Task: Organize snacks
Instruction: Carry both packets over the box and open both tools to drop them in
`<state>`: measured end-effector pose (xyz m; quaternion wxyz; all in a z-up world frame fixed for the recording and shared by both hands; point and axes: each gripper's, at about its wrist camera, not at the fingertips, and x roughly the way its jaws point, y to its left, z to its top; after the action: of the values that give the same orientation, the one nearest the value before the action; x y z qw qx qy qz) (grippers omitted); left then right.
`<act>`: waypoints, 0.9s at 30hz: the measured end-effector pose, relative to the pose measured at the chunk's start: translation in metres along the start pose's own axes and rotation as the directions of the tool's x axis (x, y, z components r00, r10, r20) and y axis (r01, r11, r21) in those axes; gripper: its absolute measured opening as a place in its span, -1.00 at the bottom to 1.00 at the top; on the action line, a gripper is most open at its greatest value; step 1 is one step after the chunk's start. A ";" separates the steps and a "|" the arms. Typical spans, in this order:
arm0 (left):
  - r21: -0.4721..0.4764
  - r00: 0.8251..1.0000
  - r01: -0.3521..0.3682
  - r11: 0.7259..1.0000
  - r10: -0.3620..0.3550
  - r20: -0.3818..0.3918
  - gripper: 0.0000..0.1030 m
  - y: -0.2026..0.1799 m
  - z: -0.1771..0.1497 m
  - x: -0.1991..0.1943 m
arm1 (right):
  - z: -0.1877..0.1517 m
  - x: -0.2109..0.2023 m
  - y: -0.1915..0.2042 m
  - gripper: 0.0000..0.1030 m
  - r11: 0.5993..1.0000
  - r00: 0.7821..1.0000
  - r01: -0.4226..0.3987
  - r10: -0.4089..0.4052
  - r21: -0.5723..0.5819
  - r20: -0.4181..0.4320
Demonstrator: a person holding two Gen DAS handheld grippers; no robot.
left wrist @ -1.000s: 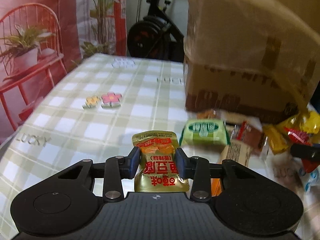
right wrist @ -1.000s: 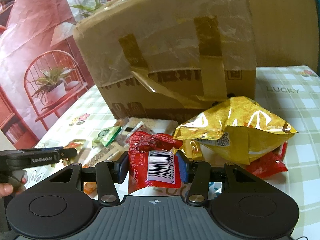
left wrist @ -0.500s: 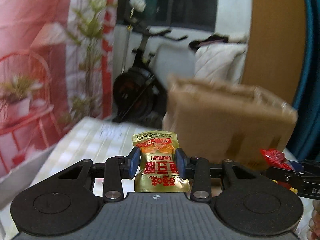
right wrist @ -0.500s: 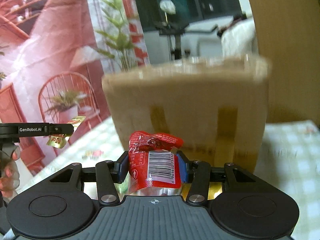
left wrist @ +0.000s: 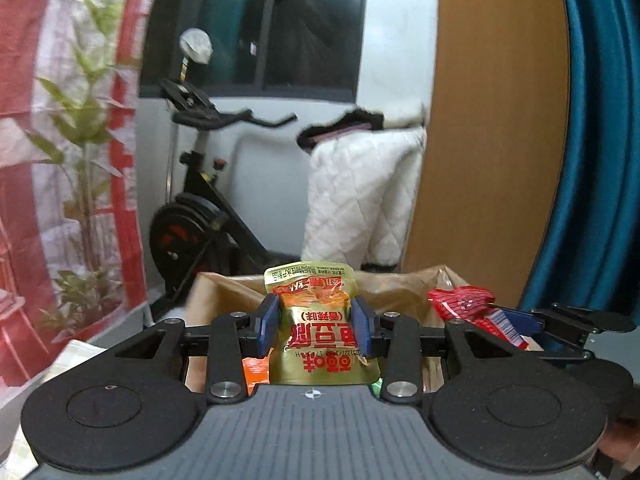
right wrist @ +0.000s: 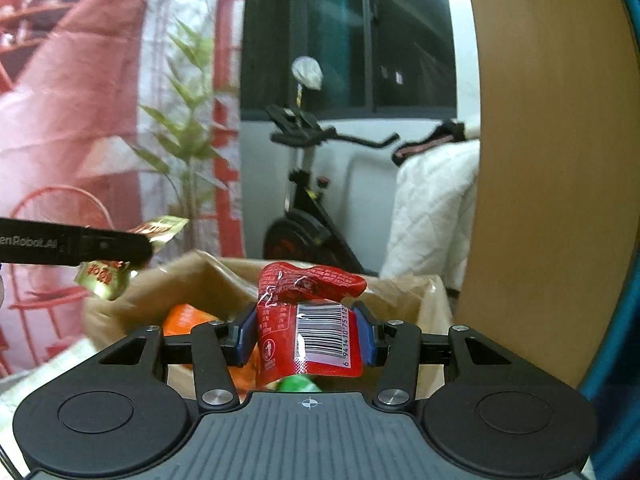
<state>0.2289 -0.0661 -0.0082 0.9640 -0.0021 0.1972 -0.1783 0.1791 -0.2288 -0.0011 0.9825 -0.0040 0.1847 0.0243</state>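
the left tool (left wrist: 316,330) was clenched on a gold snack pouch (left wrist: 320,332) with red print, glossy and crinkled, held upright just ahead of its pads and above the near rim of the open cardboard box (left wrist: 400,292). the right tool (right wrist: 306,334) gripped a red snack packet (right wrist: 310,320), barcode facing the camera, its top folded over, poised over the same box. orange and green packets (right wrist: 188,318) already lay inside. judging by this, both snacks awaited dropping in; what remained on the worktop was out of view.
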 end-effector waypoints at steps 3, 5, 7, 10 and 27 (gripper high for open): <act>-0.014 0.998 0.032 0.999 -0.033 -0.056 -0.08 -0.003 -0.004 0.022 | -0.008 0.015 -0.006 -0.04 0.999 0.999 0.032 -0.031 0.019 -0.041; -0.028 0.994 0.059 0.998 -0.061 -0.085 -0.04 0.000 -0.009 0.031 | -0.016 0.020 -0.007 0.13 0.998 0.997 0.052 -0.050 0.037 -0.061; -0.041 0.991 0.070 0.997 -0.074 -0.113 0.16 0.003 -0.013 0.038 | -0.022 0.021 -0.009 0.32 0.997 0.996 0.052 -0.048 0.055 -0.072; -0.043 0.991 0.057 0.997 -0.062 -0.115 0.20 0.012 -0.020 0.031 | -0.028 0.014 -0.013 0.44 0.996 0.997 0.042 -0.037 0.080 -0.062; -0.076 0.991 -0.095 0.993 0.087 -0.101 0.20 0.067 -0.058 -0.084 | -0.066 -0.075 -0.025 0.46 0.980 0.997 -0.066 0.073 0.190 -0.033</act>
<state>0.1579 0.0297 -0.0347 0.9595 -0.0234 0.2509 -0.1259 0.0870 -0.2586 -0.0350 0.9731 0.0951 0.2059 0.0409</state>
